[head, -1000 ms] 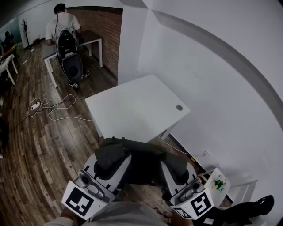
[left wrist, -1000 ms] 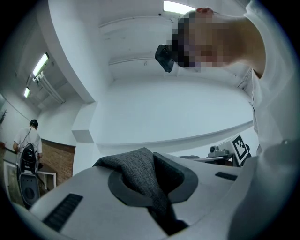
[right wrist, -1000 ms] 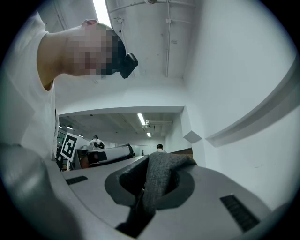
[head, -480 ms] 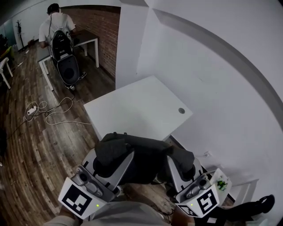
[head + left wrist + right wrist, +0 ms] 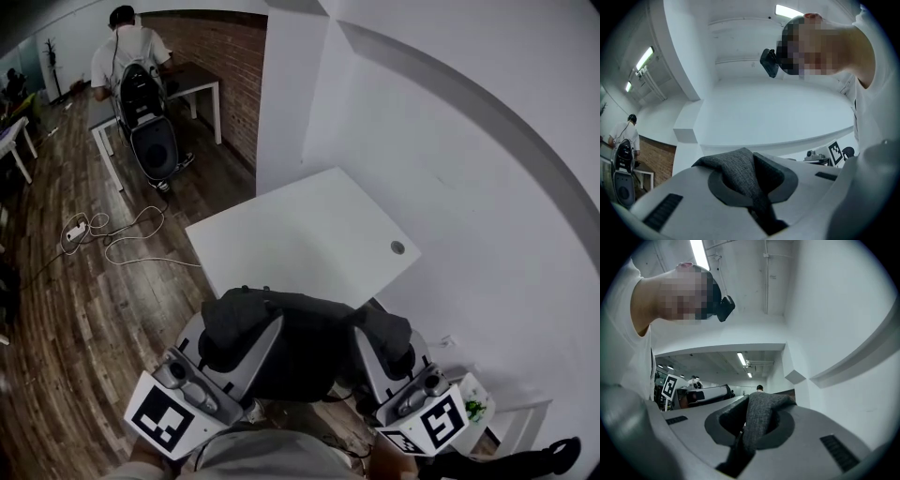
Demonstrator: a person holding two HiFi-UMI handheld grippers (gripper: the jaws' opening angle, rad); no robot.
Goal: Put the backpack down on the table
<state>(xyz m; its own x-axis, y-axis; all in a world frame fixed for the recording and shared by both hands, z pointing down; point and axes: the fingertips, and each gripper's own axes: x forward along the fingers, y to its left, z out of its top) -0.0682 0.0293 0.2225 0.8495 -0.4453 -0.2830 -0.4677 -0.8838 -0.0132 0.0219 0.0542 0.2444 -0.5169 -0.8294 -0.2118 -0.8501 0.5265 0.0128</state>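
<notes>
- Head view: I held the backpack [image 5: 302, 349] up in front of me, right at the near edge of the white table [image 5: 309, 230]. As far as I could tell it was not resting on the table. My left gripper [image 5: 236, 330] and right gripper [image 5: 382, 342] each had one upper side of the bag.
- Left gripper view: the jaws stood nearly together, pinching a fold of grey fabric [image 5: 740, 171] from the bag.
- Right gripper view: the same narrow clamp, here on another grey fold [image 5: 761, 420].
- Progress, as I judged it: the bag was lifted and brought to the table. I had yet to move it over the top, lower it until it rested, and release both grips.
</notes>
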